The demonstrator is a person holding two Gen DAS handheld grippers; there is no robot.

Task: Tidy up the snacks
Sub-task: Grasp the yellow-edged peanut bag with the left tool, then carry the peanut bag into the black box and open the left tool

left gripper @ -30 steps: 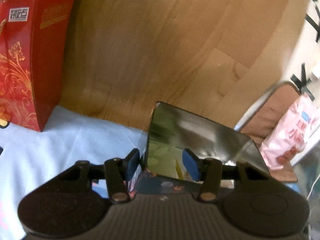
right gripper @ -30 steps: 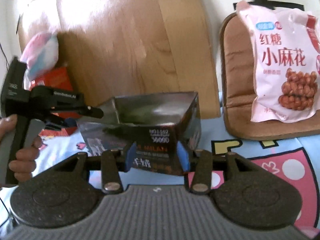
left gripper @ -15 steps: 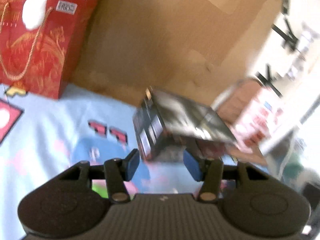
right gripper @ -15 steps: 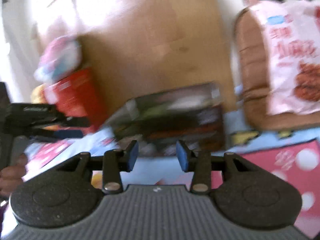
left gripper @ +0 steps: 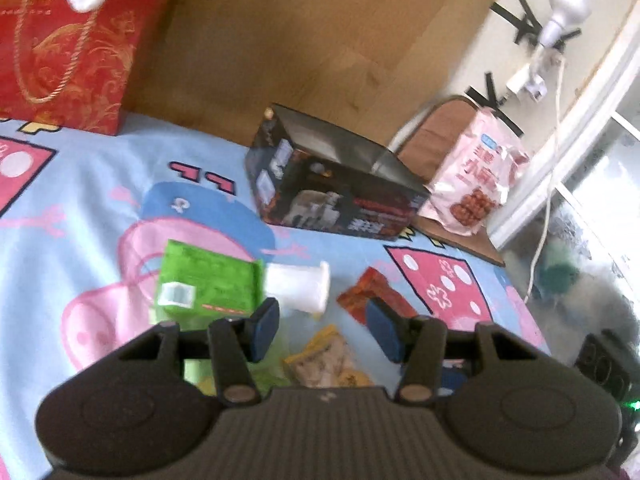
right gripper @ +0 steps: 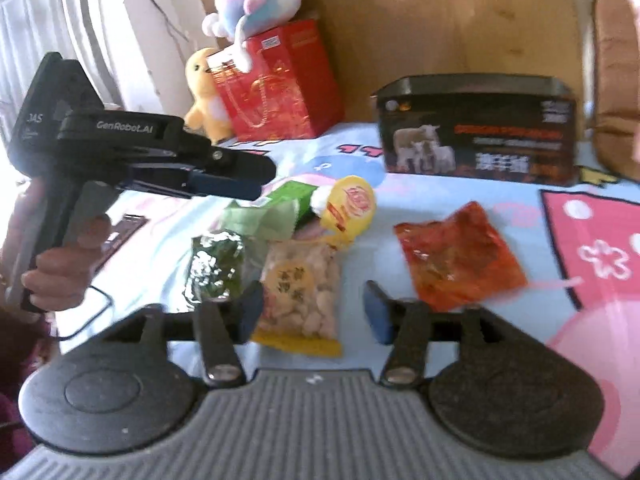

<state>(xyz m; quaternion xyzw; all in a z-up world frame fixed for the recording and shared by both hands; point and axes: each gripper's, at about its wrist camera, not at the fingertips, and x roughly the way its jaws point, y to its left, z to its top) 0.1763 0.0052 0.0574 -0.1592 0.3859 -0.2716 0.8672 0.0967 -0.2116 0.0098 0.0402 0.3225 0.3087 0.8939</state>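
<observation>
At the far edge of the bed sheet (left gripper: 100,184), your dark box (right gripper: 478,128) stands empty. Both tongs, left (left gripper: 322,330) and right (right gripper: 312,314), are released, the right jaws having just widened. Next you need a snack: the yellow packet (right gripper: 302,294) lies nearest.

A dark open-topped box (right gripper: 478,148) printed with sheep is stood upright at the far side of the bed. Nearer, a red packet (right gripper: 460,256) is laid flat at right, a yellow-edged packet (right gripper: 300,292) in the middle, a green foil packet (right gripper: 216,268) at left, with a yellow-lidded cup (right gripper: 350,204) and a green carton (left gripper: 208,284) just beyond.
</observation>
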